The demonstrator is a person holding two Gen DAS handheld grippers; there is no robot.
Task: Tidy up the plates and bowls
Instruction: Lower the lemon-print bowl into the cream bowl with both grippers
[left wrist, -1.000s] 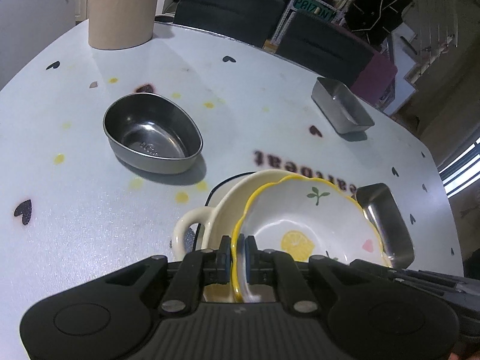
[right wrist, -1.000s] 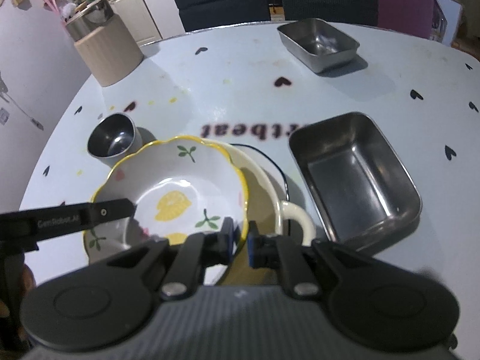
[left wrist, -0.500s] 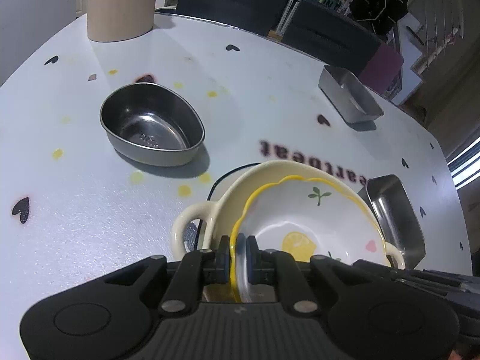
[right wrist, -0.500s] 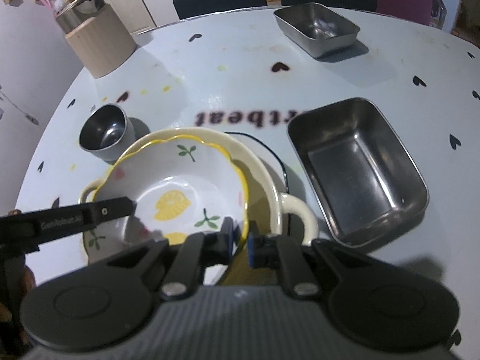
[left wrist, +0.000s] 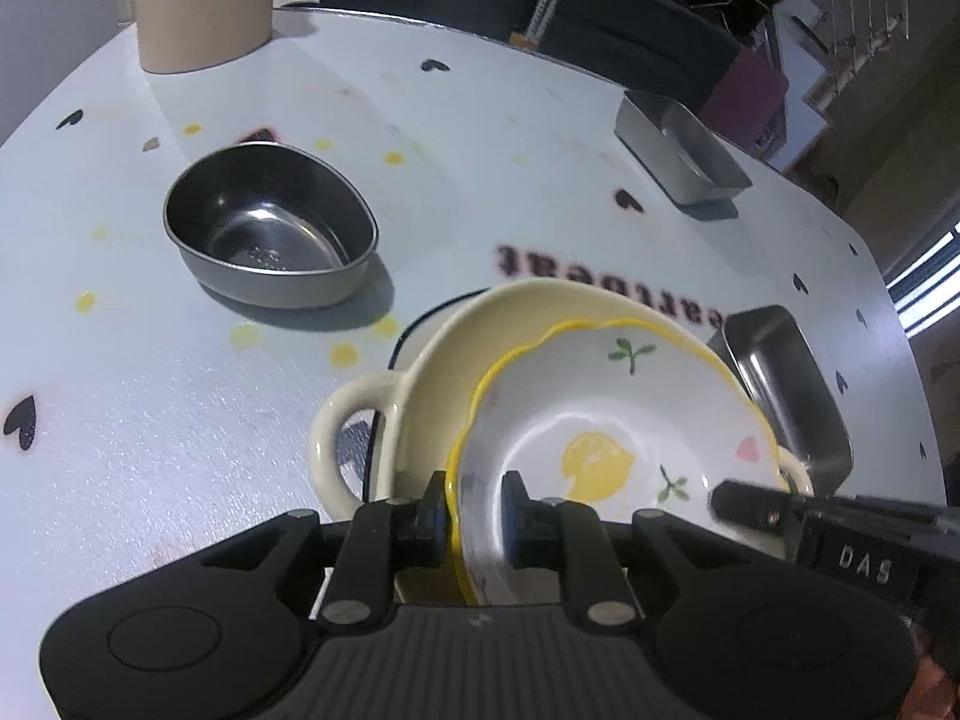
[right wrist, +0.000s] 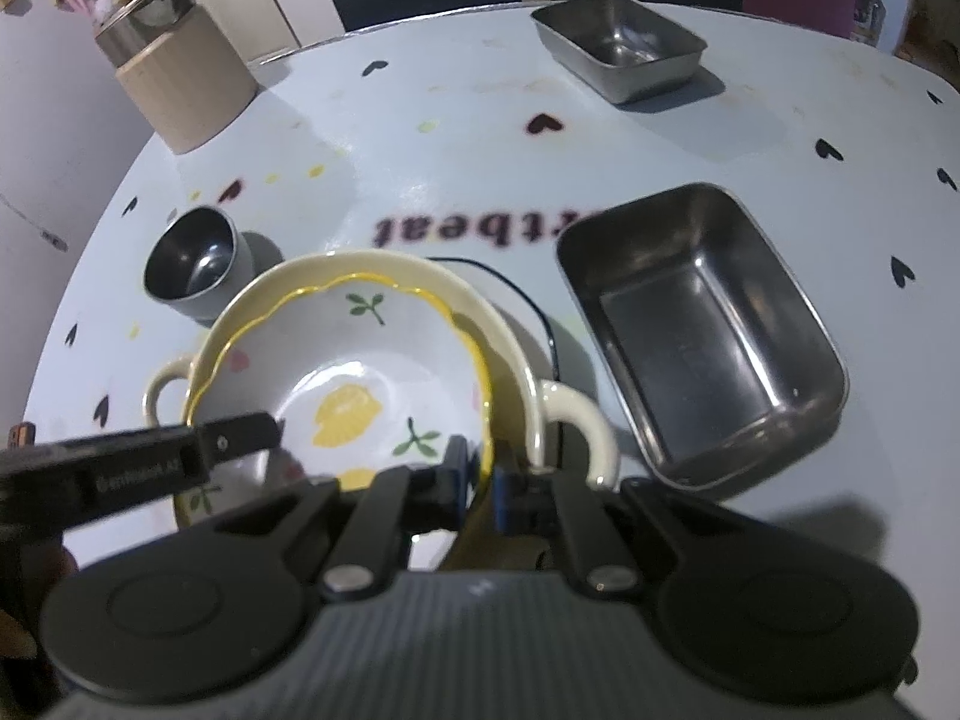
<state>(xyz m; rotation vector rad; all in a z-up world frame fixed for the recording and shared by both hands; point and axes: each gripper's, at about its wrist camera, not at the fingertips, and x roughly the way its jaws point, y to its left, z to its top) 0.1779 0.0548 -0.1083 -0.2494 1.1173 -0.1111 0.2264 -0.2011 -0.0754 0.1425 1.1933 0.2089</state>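
Note:
A white lemon-print bowl (left wrist: 600, 420) with a wavy yellow rim rests inside a cream two-handled bowl (left wrist: 432, 360), which stands on a dark-rimmed plate. My left gripper (left wrist: 475, 507) straddles the lemon bowl's near rim; its jaws are opening, and the inner pad stands clear of the bowl wall. In the right wrist view, my right gripper (right wrist: 478, 480) is shut on the opposite rim of the lemon bowl (right wrist: 360, 372). One left finger (right wrist: 240, 438) reaches in across that bowl. The cream bowl (right wrist: 510, 348) shows a handle on each side.
An oval steel bowl (left wrist: 270, 234) stands left of the stack. A large rectangular steel tray (right wrist: 702, 324) sits close on the right. A smaller steel tray (right wrist: 618, 42) lies at the far edge, a beige canister (right wrist: 180, 78) at far left. Chairs line the far side.
The left jaws, earlier pinched on the lemon bowl's rim, have spread apart. The lemon bowl has settled lower into the cream bowl. The right gripper keeps its grip.

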